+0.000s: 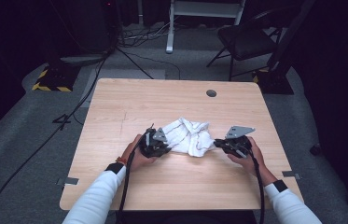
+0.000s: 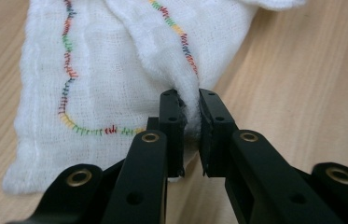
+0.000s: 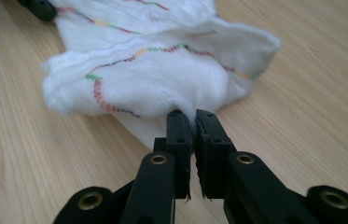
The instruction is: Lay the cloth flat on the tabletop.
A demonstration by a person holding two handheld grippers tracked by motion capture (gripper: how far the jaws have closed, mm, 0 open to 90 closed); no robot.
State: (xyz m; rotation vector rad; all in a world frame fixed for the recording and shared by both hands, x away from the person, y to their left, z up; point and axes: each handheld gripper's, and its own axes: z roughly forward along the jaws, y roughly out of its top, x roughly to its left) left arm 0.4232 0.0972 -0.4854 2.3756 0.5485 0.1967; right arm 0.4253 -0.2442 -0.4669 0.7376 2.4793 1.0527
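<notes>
A crumpled white cloth (image 1: 189,136) lies near the centre of the wooden counter (image 1: 129,100). The left hand-held gripper (image 1: 162,142) meets the cloth's edge at nine o'clock; the right hand-held gripper (image 1: 218,143) meets it at three o'clock. White sleeves enter from six o'clock. A black folding chair (image 1: 246,39) stands beyond the counter at one o'clock.

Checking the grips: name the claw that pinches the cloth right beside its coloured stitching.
The left claw: stitching on the cloth runs to it; the right claw pinches plain white.
</notes>
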